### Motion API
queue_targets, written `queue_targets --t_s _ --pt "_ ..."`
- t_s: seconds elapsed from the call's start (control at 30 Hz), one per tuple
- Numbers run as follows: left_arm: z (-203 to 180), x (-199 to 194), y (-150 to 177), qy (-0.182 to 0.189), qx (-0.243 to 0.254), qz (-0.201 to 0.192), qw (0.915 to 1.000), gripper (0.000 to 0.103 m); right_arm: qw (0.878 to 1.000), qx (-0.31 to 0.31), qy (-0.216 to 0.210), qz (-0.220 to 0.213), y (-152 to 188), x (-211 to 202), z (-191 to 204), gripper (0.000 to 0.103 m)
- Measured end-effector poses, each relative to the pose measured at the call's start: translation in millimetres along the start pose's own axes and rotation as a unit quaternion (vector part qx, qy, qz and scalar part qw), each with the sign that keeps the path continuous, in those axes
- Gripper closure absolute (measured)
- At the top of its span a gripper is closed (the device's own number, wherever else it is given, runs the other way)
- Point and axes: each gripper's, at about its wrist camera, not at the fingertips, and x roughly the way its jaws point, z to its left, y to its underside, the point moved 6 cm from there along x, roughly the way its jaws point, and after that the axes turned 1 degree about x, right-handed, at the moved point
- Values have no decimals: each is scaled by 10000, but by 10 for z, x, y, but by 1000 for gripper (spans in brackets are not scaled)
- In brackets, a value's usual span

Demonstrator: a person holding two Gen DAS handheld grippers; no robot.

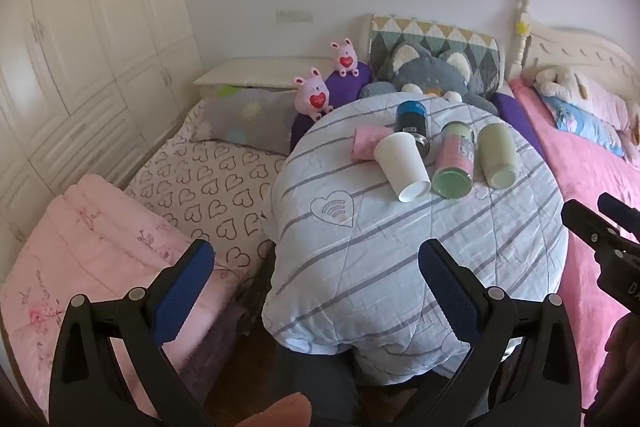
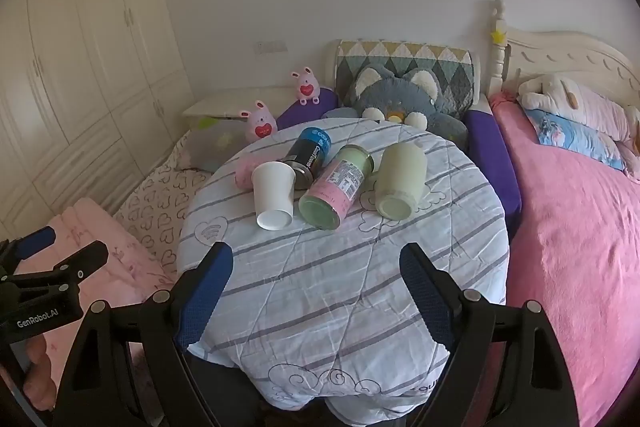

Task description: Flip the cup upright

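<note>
A: Both grippers hang nearest, short of the striped quilt (image 2: 340, 291): left gripper (image 1: 316, 283) with fingers spread and holding nothing, right gripper (image 2: 316, 291) likewise spread.

B: So nothing is done yet?

A: Seemingly not. Going left to right on the quilt: pink cup (image 2: 244, 173), white paper cup (image 2: 273, 195), dark can (image 2: 310, 157), pink-and-green bottle (image 2: 335, 187), pale green bottle (image 2: 400, 183), all lying down.

B: And the paper cup's axis?

A: Roughly horizontal, base toward the cameras, mouth pointing away toward the grey cat plush (image 2: 400, 99). The whole flip remains.
</note>
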Motion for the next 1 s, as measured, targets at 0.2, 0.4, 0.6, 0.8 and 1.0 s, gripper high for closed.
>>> queue_targets --t_s 0.2,0.4,0.6,0.8,1.0 --pt "-12 38 8 3 2 -10 10000 0 10000 -12 8 4 -21 41 9 17" --pt "49 48 39 15 -10 -23 10000 0 10000 -28 13 7 -15 37 15 17" --pt "101 74 24 4 -45 5 10000 0 10000 -71 -17 25 -40 128 25 17" --pt "185 111 -14 -42 -105 40 9999 0 9998 -187 -67 82 -43 161 64 17" --pt "232 206 -65 -83 -126 84 9999 0 9993 -287 -98 206 -99 316 134 17"
